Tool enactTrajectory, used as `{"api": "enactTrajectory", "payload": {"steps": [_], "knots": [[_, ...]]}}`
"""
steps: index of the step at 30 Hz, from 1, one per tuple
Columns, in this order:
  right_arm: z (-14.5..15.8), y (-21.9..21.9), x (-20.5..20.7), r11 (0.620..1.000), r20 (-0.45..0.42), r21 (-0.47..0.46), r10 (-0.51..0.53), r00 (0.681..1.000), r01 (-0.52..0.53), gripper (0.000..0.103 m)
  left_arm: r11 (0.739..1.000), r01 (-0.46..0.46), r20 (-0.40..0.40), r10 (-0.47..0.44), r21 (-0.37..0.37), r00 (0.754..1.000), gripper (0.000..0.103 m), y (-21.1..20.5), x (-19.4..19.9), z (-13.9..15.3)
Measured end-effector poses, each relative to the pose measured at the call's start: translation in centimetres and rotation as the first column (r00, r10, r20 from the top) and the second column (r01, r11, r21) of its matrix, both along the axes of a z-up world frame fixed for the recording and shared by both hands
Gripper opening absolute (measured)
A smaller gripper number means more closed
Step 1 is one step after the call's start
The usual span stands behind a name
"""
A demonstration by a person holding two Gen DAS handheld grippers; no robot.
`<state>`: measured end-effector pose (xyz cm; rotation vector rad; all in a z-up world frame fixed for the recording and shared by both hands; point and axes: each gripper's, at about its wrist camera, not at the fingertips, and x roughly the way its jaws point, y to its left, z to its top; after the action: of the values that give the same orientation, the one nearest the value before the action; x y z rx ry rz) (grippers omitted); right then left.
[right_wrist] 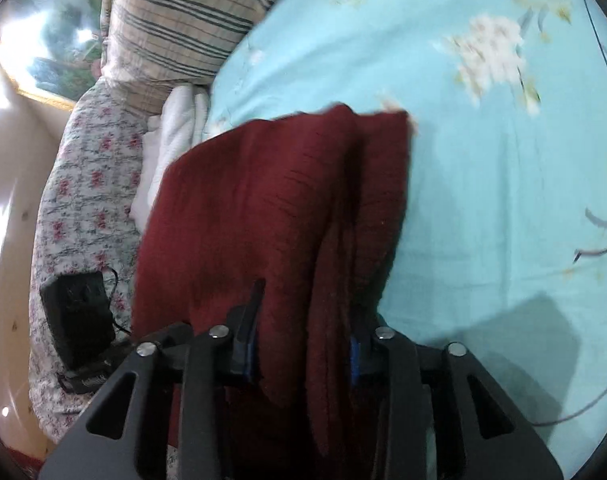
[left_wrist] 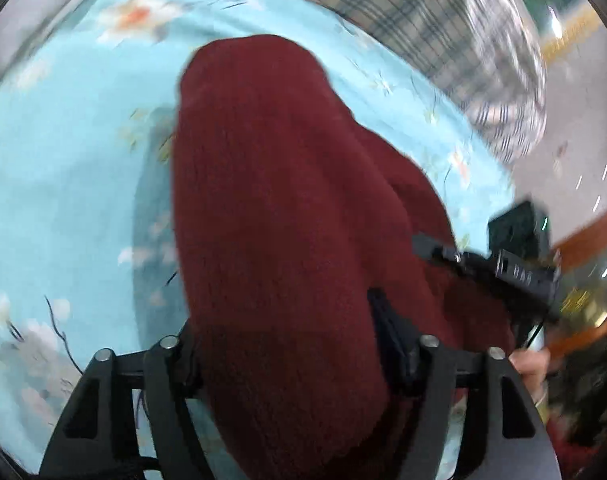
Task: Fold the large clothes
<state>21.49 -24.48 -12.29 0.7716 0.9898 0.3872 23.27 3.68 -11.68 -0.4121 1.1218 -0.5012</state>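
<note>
Left wrist view: nearest the lens, the left gripper point(left_wrist: 291, 364) is seen with a thick bundle of dark red garment point(left_wrist: 271, 208) filling the gap between its jaws, which stand fairly wide and appear pressed against the cloth on both sides. From there the garment runs away as a long, rounded roll, lifted over the light blue flowered bedsheet point(left_wrist: 63, 160). To the right, the right gripper point(left_wrist: 499, 276) is seen reaching into the same cloth, with part of a person's hand point(left_wrist: 531, 364) just below it. Farther off, a plaid pillow point(left_wrist: 383, 8) lies at the far edge of the bed.

In the right wrist view, the right gripper point(right_wrist: 303, 356) is seen with narrower jaws pinching a doubled thickness of the garment point(right_wrist: 243, 208), whose layers hang in overlapping panels toward the bedsheet point(right_wrist: 503, 200). A black device point(right_wrist: 77, 312) with a cable lies at near left on a flowered quilt point(right_wrist: 87, 184). Beyond, white cloth point(right_wrist: 175, 128) and the plaid pillow point(right_wrist: 183, 24) are seen.

The task is judged partly done: the garment is already doubled lengthwise and is held by both grippers. It is not yet laid down, and further folding and flattening on the bed appear to remain.
</note>
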Motion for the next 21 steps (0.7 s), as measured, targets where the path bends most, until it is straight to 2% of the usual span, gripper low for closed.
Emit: {"api": "enactTrajectory", "payload": {"steps": [2, 5, 8, 10, 12, 14, 15, 16, 17, 19, 21], "knots": [[0.0, -0.5, -0.4, 0.999, -0.003, 0.033, -0.013, 1.000, 0.013, 0.043, 1.000, -0.022, 0.003, 0.022, -0.012, 1.000, 0.074, 0.6, -0.3, 0.4], [1.5, -0.7, -1.3, 0.999, 0.003, -0.034, -0.016, 1.000, 0.016, 0.045, 0.999, -0.039, 0.040, 0.038, 0.027, 0.998, 0.073, 1.3, -1.3, 2.1], [3.3, -1.1, -1.6, 0.993, 0.027, -0.112, -0.037, 0.999, 0.040, 0.045, 0.995, -0.083, 0.117, 0.076, 0.055, 0.990, 0.073, 3.1, -2.9, 4.5], [4.9, -1.5, -1.8, 0.986, 0.075, -0.154, -0.057, 0.996, 0.068, 0.045, 0.993, -0.110, 0.187, 0.101, 0.038, 0.977, 0.071, 4.1, -3.7, 6.8], [5.6, -1.3, -1.0, 0.984, 0.094, -0.167, -0.050, 0.994, 0.065, 0.045, 0.995, -0.096, 0.232, 0.094, -0.004, 0.968, 0.070, 4.7, -4.0, 8.2], [5.5, -0.8, 0.3, 0.978, 0.076, -0.198, -0.048, 0.996, 0.062, 0.045, 0.999, -0.044, 0.249, 0.050, -0.031, 0.967, 0.058, 4.6, -4.1, 8.5], [5.1, -0.5, 1.3, 0.976, 0.056, -0.211, -0.047, 0.997, 0.058, 0.041, 0.999, -0.019, 0.250, 0.027, -0.037, 0.968, 0.042, 3.9, -4.1, 8.5], [4.4, -0.1, 2.3, 0.974, 0.030, -0.221, -0.046, 0.998, 0.051, 0.035, 0.999, 0.008, 0.248, 0.003, -0.043, 0.969, 0.032, 3.5, -4.2, 8.2], [4.0, 0.2, 2.8, 0.974, 0.016, -0.222, -0.043, 0.999, 0.045, 0.014, 0.998, 0.034, 0.241, -0.022, -0.044, 0.970, 0.029, 2.1, -3.8, 7.9], [3.8, 0.6, 3.5, 0.975, 0.017, -0.218, -0.041, 0.999, 0.044, 0.012, 0.996, 0.088, 0.223, -0.082, -0.015, 0.971, 0.021, 0.1, -3.5, 7.2], [5.3, 0.5, 2.9, 0.977, 0.087, -0.202, -0.048, 0.995, 0.065, 0.011, 0.991, 0.134, 0.205, -0.131, 0.000, 0.970, 0.018, -1.2, -3.6, 6.1]]}}
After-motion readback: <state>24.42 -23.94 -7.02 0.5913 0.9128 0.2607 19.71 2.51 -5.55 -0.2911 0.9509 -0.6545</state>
